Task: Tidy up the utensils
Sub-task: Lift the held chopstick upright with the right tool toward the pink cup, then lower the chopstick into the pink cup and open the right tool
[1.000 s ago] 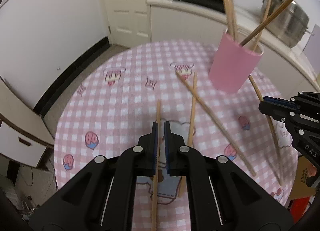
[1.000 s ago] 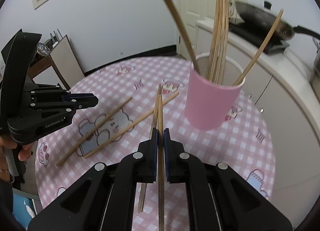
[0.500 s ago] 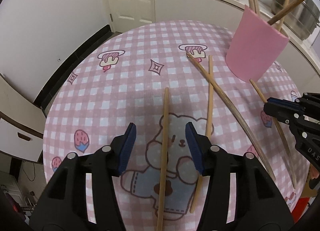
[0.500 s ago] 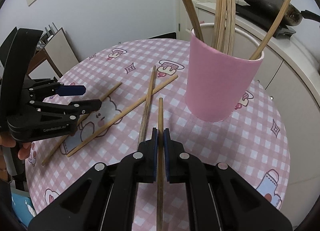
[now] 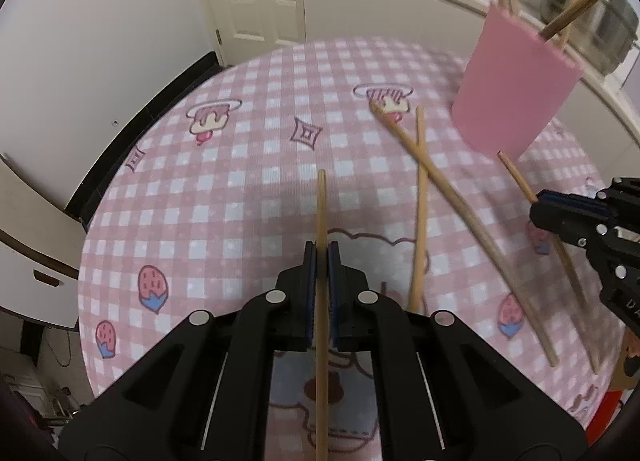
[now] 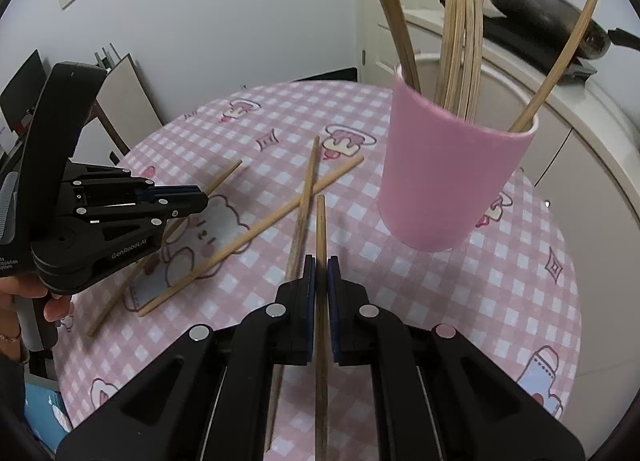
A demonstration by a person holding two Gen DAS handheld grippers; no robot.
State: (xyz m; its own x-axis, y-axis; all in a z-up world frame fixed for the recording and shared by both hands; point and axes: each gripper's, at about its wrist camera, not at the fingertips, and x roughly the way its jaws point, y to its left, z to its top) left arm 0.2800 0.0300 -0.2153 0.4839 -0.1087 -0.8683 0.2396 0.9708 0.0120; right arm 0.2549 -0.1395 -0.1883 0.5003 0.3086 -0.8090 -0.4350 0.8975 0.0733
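Left tool (image 5: pixel 321 257) and right tool (image 6: pixel 321 269) each clamp a chopstick, near ends cut off

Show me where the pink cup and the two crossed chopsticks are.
pink cup (image 6: pixel 452 185), right wrist view, middle of its outer wall.
crossed chopsticks (image 5: pixel 421 151), left wrist view, the spot where one lies over the other.

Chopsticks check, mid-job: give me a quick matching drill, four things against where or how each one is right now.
Things:
1. left gripper
2. right gripper
3. pink cup
4. crossed pair of chopsticks

States:
A. lying loose on the checked tablecloth
B. upright, holding several chopsticks
C. shut on a chopstick over the bear print
D. shut on a chopstick beside the cup

Pairs: 1-C, 2-D, 3-B, 4-A
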